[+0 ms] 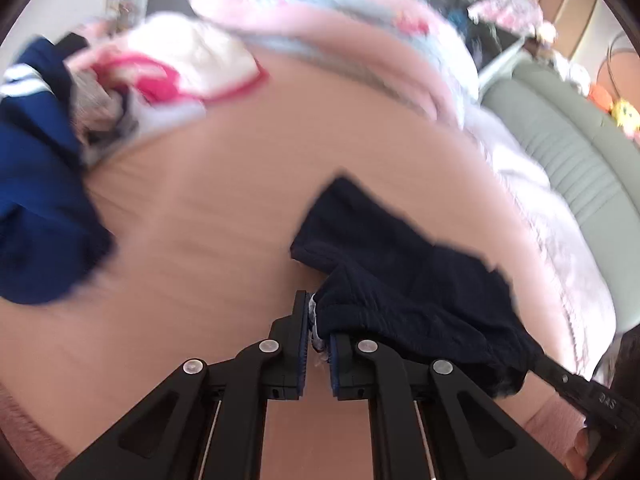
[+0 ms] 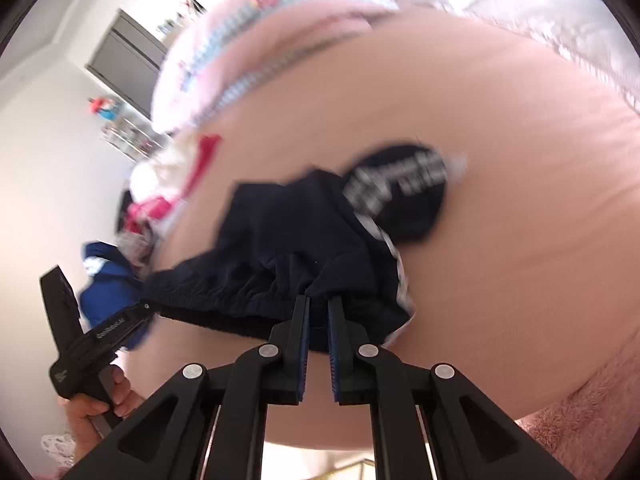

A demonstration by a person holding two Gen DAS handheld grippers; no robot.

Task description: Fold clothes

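- Left gripper point(image 1: 319, 334): jaws standing nearly closed, pinching the gathered waistband edge of the navy shorts point(image 1: 400, 264) together with a scrap of pale label or lining.
- Right gripper point(image 2: 319, 312): jaws likewise narrowed to a slim gap, clamping the same waistband at its other end; the white side stripe point(image 2: 394, 264) is running just beside this grip.
- Navy shorts: hanging stretched between the two grippers, the waistband sagging slightly in the middle and the legs trailing away onto the peach bed sheet point(image 1: 220, 208). Whether the legs are lying flat or doubled cannot be told; both views are motion-blurred.
- Hand point(image 2: 100, 400): gripping the left tool's handle, showing at the lower left of the right wrist view.
- Dark folded item with white print point(image 2: 404, 196): lying on the sheet just beyond the shorts.
- Pile of loose garments point(image 1: 168, 68): blue, pink and white pieces heaping at the far left of the sheet.
- Pink quilt point(image 1: 328, 24): bunching along the far edge.
- Risk, as judged: both holds are sitting close to the hem edge, so a brisk pull may be slipping the elastic free; the trailing legs may be dragging across the folded item and disturbing it.
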